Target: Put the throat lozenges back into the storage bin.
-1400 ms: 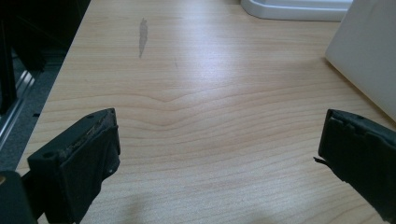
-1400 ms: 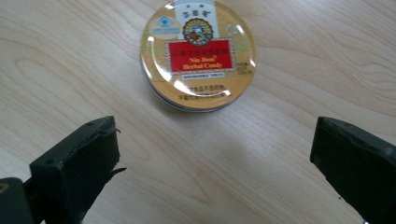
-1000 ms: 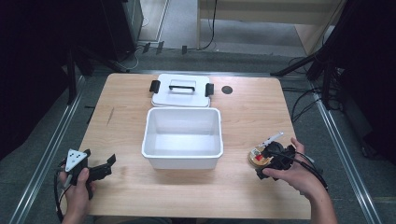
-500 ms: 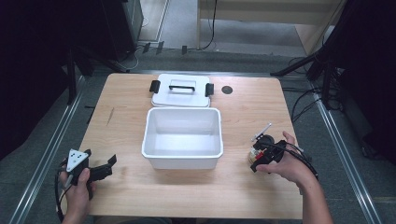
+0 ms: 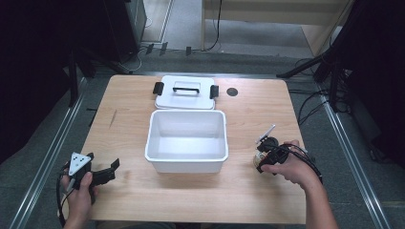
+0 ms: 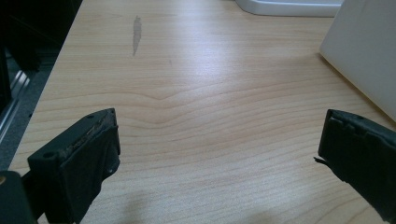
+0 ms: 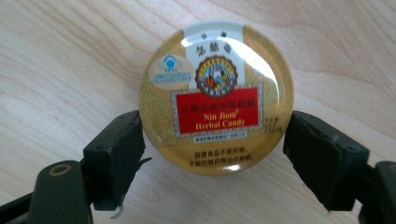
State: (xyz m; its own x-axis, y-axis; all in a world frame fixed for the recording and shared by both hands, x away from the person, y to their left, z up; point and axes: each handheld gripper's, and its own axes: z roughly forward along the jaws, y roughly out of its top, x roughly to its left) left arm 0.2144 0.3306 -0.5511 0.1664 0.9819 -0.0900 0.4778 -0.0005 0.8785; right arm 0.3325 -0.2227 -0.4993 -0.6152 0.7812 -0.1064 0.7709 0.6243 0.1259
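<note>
R tongs (image 7: 212, 140) sit around the candy tin (image 7: 216, 95); round gold lid w/ red label, flat on the counter (image 7: 56, 56), lid up; in R gripper view the tin sits between the two black jaws, L pad touching the rim, R pad at the rim or a hair off, can't tell which; jaws have just been closing w/ the tin between them; tin rests on the wood, not lifted.

L tongs (image 6: 219, 154) wide open, nothing between jaws; bare counter wood under them; white wall of the bin (image 6: 364, 51) at upper R of L gripper view, well apart from the jaws; grey streak on the wood (image 6: 136, 33) farther off.

High view, near to far: L tongs (image 5: 107, 172) at near L corner of the counter (image 5: 129, 114), held in person's L hand (image 5: 79, 191), grey plate on top; R tongs (image 5: 261, 160) near R side, in R hand (image 5: 289, 169), tin mostly hidden under gripper there, label unreadable; R gripper view gives label and pad contact, high view gives layout; white bin (image 5: 187, 140) mid counter, open, between the two tongs, tin just R of it but apart; beyond the bin the white lid (image 5: 185, 95) w/ black handle and clips, lying flat, touching or just behind the bin's far edge; small dark round spot (image 5: 232, 91) R of lid.
</note>
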